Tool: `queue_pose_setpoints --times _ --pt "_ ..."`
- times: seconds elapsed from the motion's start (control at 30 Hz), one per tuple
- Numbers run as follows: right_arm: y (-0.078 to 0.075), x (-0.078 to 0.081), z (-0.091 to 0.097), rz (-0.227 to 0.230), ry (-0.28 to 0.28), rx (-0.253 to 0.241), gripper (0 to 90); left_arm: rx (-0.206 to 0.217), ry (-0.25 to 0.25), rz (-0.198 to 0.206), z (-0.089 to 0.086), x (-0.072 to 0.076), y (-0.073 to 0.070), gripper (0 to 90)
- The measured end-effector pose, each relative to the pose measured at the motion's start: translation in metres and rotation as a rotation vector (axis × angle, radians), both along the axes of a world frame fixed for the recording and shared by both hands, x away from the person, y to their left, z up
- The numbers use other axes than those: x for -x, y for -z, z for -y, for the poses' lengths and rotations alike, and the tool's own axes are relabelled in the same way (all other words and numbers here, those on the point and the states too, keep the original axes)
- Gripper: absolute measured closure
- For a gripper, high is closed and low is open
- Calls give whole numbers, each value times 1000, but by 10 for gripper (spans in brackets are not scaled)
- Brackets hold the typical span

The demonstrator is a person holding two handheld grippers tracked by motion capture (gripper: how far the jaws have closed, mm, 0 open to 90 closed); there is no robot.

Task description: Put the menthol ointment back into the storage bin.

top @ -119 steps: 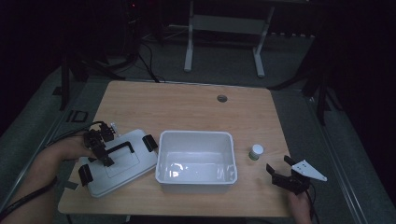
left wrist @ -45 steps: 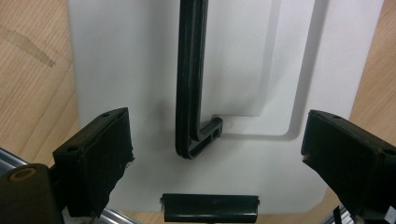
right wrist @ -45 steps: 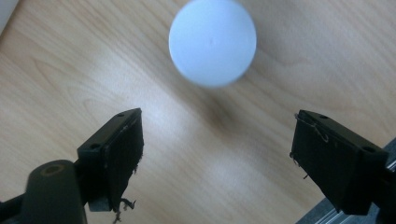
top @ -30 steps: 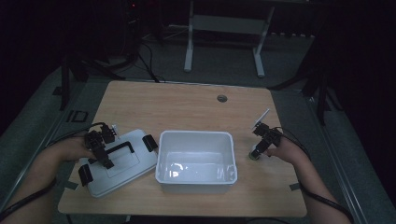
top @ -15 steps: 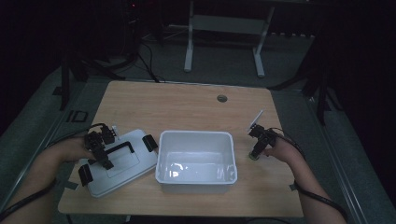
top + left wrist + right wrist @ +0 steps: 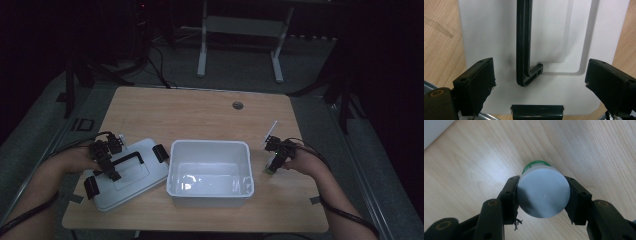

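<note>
- The small green jar with a round grey cap (image 6: pixel 543 192) stands on the pale wooden table (image 6: pixel 200 112), just right of the open white plastic bin (image 6: pixel 210 172).
- The right gripper (image 6: pixel 272 162) has just been closing, and its black pads now pinch the cap from both sides (a second ago they were spread). The grip looks made, so a lift towards the bin seems next.
- The left gripper (image 6: pixel 105 160) hangs spread over the white lid with a black handle (image 6: pixel 524 45), touching nothing.
</note>
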State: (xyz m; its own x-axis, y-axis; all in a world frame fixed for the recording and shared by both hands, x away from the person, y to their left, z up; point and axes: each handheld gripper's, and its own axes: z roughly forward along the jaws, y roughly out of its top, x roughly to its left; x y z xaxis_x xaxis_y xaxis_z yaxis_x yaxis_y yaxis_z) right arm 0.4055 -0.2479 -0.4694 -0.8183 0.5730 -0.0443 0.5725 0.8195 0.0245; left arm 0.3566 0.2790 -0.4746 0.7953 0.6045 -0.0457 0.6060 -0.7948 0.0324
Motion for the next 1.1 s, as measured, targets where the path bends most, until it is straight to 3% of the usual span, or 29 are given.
queue_pose_setpoints --times 0.27,0.53,0.6,0.8,1.03,1.1 --pt "-15 11 -1 14 -109 -2 502 8 -1 2 1 1 -3 90" --pt "-26 26 -2 -17 -251 8 501 8 -1 3 1 1 -2 90" --pt "-29 30 -3 -4 -277 29 501 8 -1 1 1 1 -2 90" --pt "-43 44 -9 -9 -371 17 501 2 7 7 2 1 -2 90" --pt "-57 62 -21 35 -482 31 501 4 9 11 3 2 -2 89" --pt "-59 66 -25 22 -503 33 502 0 9 10 3 2 -2 89"
